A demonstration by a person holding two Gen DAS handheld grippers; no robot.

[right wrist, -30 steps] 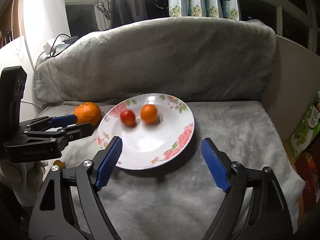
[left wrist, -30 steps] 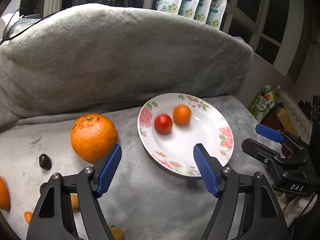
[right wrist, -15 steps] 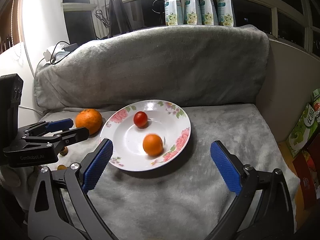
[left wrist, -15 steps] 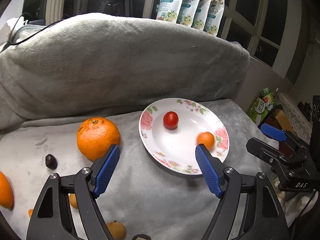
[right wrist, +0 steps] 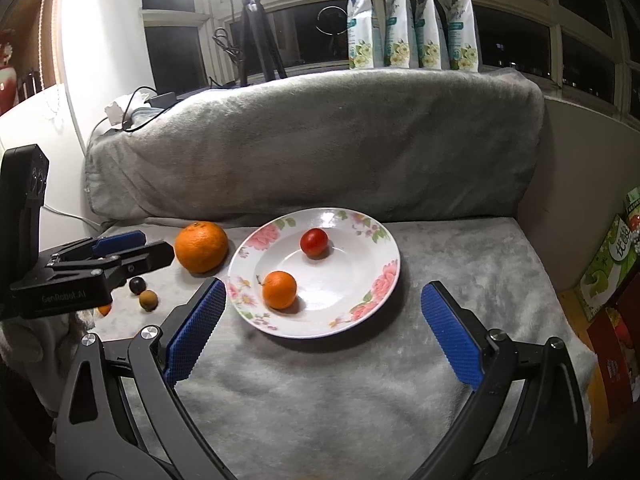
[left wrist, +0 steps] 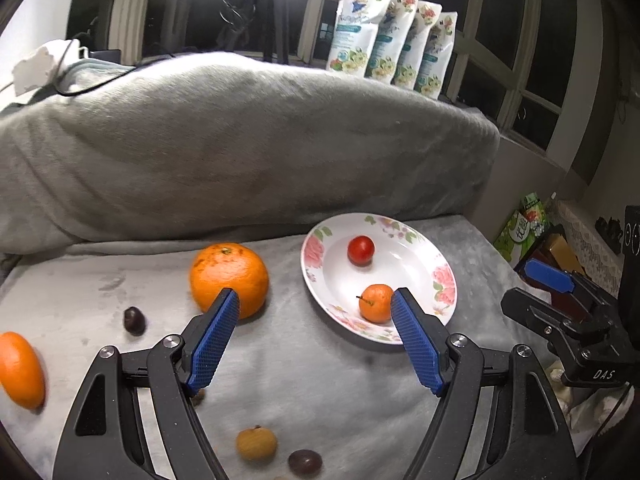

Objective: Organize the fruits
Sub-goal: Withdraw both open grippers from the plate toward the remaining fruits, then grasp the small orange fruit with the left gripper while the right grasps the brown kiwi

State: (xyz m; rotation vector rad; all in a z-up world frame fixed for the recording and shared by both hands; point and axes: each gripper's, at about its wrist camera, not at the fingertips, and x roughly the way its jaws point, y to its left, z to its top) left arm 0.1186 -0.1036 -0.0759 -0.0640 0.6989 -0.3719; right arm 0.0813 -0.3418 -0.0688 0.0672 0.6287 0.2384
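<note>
Your right gripper (right wrist: 322, 312): jaws spread wide after opening further within last second, nothing between pads, hovering over near rim of floral plate (right wrist: 372, 316). Your left gripper (left wrist: 314, 338): jaws apart, empty, above grey blanket (left wrist: 320, 400). Plate holds small orange (right wrist: 280, 290) near front-left rim and red tomato (right wrist: 314, 242) toward back, apart from each other. Big orange (left wrist: 229, 279) sits on blanket just left of plate. Dark grape (left wrist: 134, 320), brown longan (left wrist: 256, 443), second dark fruit (left wrist: 305, 462) and another orange (left wrist: 20, 370) scattered on blanket near you, outside plate.
</note>
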